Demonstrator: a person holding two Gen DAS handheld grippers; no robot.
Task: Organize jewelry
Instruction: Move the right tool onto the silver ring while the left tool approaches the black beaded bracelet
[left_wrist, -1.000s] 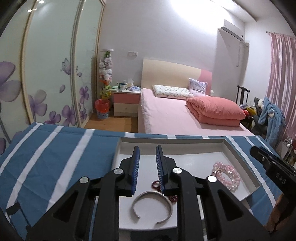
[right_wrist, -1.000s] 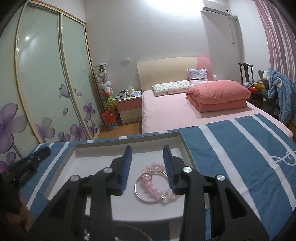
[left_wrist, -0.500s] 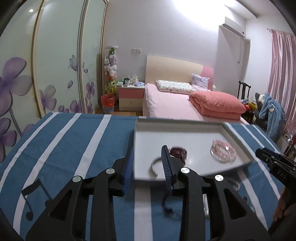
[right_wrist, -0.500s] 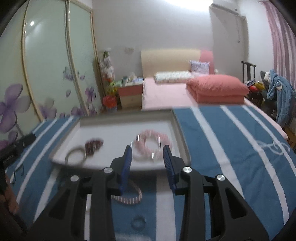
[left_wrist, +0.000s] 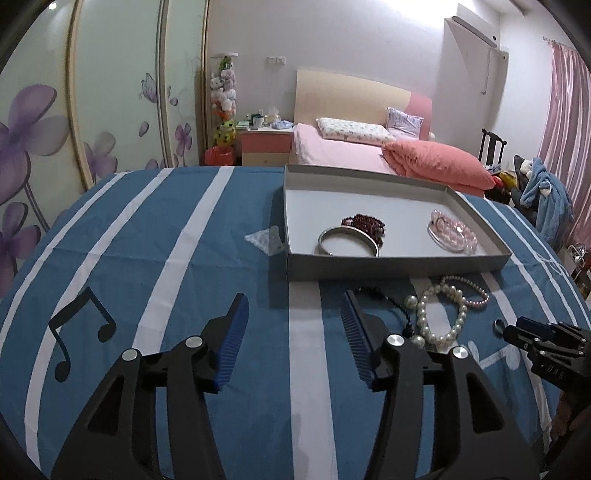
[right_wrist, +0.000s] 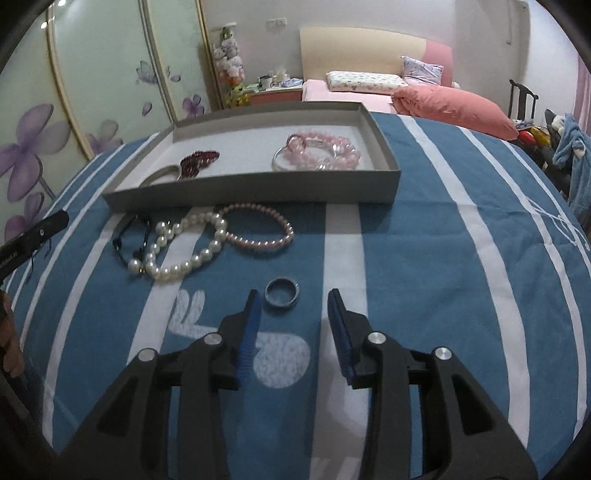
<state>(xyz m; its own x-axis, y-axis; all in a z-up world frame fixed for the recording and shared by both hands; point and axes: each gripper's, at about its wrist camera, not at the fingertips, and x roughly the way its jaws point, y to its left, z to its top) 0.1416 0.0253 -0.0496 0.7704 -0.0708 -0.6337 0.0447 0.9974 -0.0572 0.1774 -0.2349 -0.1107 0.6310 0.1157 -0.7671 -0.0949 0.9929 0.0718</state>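
A grey shallow tray (left_wrist: 399, 264) (right_wrist: 258, 192) on the blue striped cloth holds a silver bangle (left_wrist: 347, 240), a dark red bead bracelet (left_wrist: 364, 223) (right_wrist: 197, 160) and a pink bead bracelet (left_wrist: 452, 234) (right_wrist: 321, 149). In front of the tray lie a white pearl necklace (right_wrist: 184, 245) (left_wrist: 439, 314), a thin pink bead bracelet (right_wrist: 258, 230), a black bead string (right_wrist: 133, 236) and a small metal ring (right_wrist: 282, 291). My left gripper (left_wrist: 293, 321) is open and empty above the cloth. My right gripper (right_wrist: 293, 314) is open and empty, the ring just beyond its tips.
A small clear plastic bag (left_wrist: 266, 240) lies left of the tray. The table drops off at the rounded cloth edges. A bed (left_wrist: 354, 155), a nightstand (left_wrist: 264, 146) and wardrobe doors (left_wrist: 110, 92) stand behind.
Both grippers have pulled back from over the tray toward the near side of the table, and their jaws have opened wider. The loose jewelry in front of the tray has come into view.
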